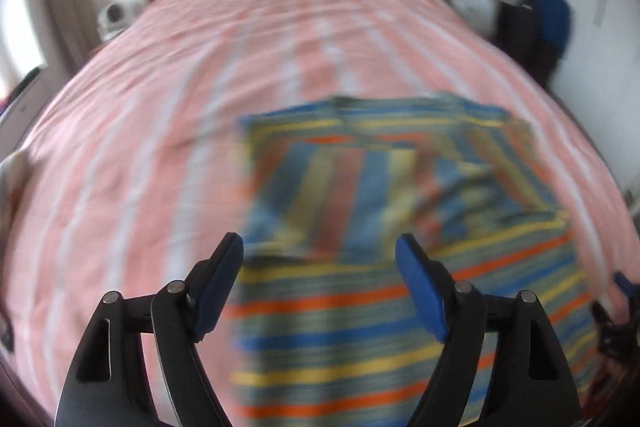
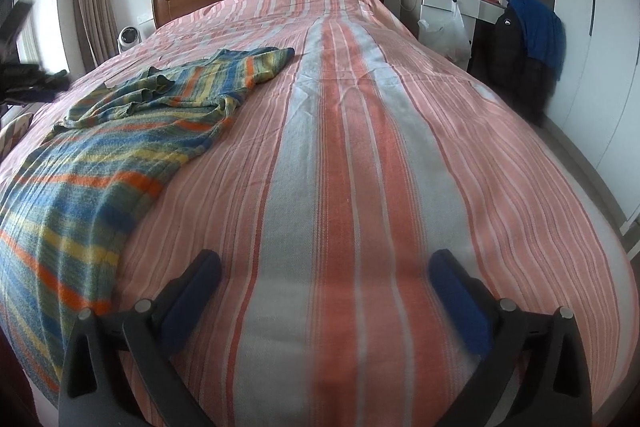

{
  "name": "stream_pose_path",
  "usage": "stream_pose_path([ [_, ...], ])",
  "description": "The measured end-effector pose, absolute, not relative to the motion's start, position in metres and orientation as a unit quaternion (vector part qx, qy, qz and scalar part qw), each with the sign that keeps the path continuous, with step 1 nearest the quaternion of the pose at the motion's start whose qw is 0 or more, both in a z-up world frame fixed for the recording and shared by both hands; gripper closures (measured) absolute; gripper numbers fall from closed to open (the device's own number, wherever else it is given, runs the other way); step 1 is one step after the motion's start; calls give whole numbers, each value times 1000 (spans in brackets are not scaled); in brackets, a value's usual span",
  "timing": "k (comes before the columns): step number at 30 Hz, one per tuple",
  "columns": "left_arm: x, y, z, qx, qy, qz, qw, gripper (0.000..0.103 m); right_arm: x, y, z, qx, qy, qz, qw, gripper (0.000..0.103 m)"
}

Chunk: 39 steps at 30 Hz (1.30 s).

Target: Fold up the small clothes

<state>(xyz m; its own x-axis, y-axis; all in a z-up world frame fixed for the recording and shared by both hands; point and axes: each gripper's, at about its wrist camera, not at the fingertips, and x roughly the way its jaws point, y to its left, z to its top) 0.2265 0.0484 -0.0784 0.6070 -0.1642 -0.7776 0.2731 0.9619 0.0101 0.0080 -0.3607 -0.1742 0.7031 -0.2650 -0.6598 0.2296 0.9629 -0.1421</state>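
Left gripper [image 1: 320,247] hovers open over the part-folded striped shirt [image 1: 400,227] on the bed [image 1: 200,107], likely lining up another fold; right gripper [image 2: 324,267] open, empty.

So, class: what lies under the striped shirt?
The striped shirt lies on the pink striped bedspread, which shows all around it. A sleeve is folded over the shirt's body. Whatever else may sit beneath the shirt is covered and cannot be seen.
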Motion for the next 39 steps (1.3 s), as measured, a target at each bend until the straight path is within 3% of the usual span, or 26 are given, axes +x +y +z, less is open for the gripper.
stream_pose_path([
  [4,258,86,-85,9,441,-109,891,23,8,-361,-175,-25,360,-135,923,0],
  [9,289,82,-135,26,475,-36,879,24,9,-361,-169,-19,370,-126,920,0],
  [12,288,100,-162,-22,476,-18,879,18,11,-355,-139,-32,390,-128,911,11],
  [15,278,109,-168,-51,445,-34,893,16,29,-341,-85,-2,378,-64,924,11],
  [18,273,109,-169,-49,436,-36,898,16,87,-331,-50,98,398,44,911,13],
  [20,272,108,-169,-47,435,-36,899,15,143,-327,-51,187,421,107,881,18],
  [23,269,108,-171,-48,432,-38,900,14,226,-322,-88,277,466,129,830,35],
  [29,272,109,-175,-44,429,-42,901,9,306,-306,-160,324,508,62,795,41],
  [30,271,109,-175,-45,428,-44,902,9,310,-303,-169,333,515,61,788,48],
  [32,272,109,-176,-47,426,-46,902,8,312,-294,-175,321,522,59,788,88],
  [33,272,109,-176,-47,426,-46,902,8,313,-290,-170,300,517,54,800,100],
  [36,272,107,-176,-44,424,-45,903,7,311,-270,-134,188,451,57,870,100],
  [39,272,106,-176,-42,424,-44,903,7,319,-262,-149,152,483,53,861,99],
])
